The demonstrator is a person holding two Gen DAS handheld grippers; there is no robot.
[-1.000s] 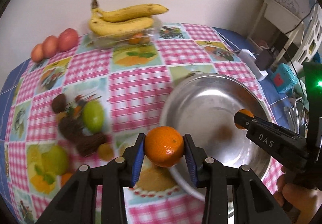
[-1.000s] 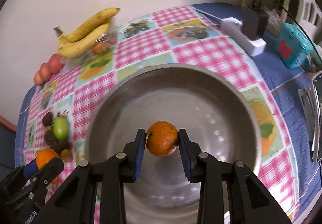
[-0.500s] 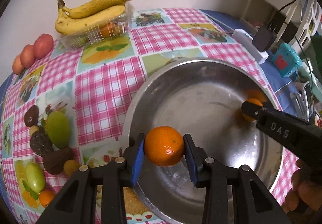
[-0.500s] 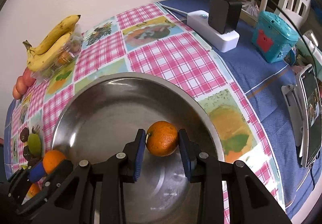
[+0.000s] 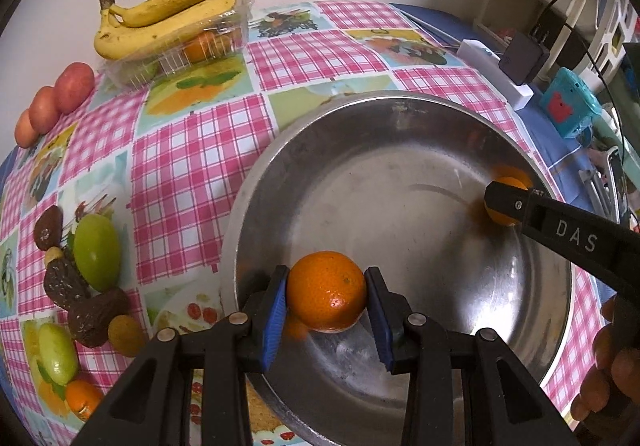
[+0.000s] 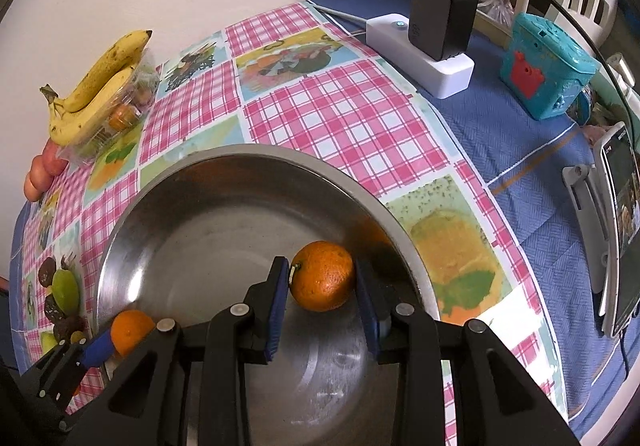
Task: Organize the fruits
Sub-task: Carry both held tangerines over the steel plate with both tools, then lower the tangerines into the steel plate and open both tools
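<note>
My left gripper (image 5: pixel 326 304) is shut on an orange (image 5: pixel 327 296) and holds it low inside the left part of a large steel bowl (image 5: pixel 400 97). My right gripper (image 6: pixel 322 286) is shut on a second orange (image 6: pixel 322 276) and holds it near the bowl's right wall (image 6: pixel 248 151). The right gripper's orange shows in the left wrist view (image 5: pixel 505 201) behind its black finger. The left gripper's orange shows in the right wrist view (image 6: pixel 130 330) at the bowl's left rim.
Bananas (image 5: pixel 172 17) lie on a clear box of fruit at the back. Red fruits (image 5: pixel 52 101), a green fruit (image 5: pixel 97 250) and dark fruits (image 5: pixel 96 316) lie left of the bowl. A white power strip (image 6: pixel 420 49), teal toy (image 6: pixel 548 65) and phone stand (image 6: pixel 616 230) stand right.
Both grippers have moved forward and down into the bowl with their oranges. The right one shifted toward the bowl's right wall, the left one over the left rim.
</note>
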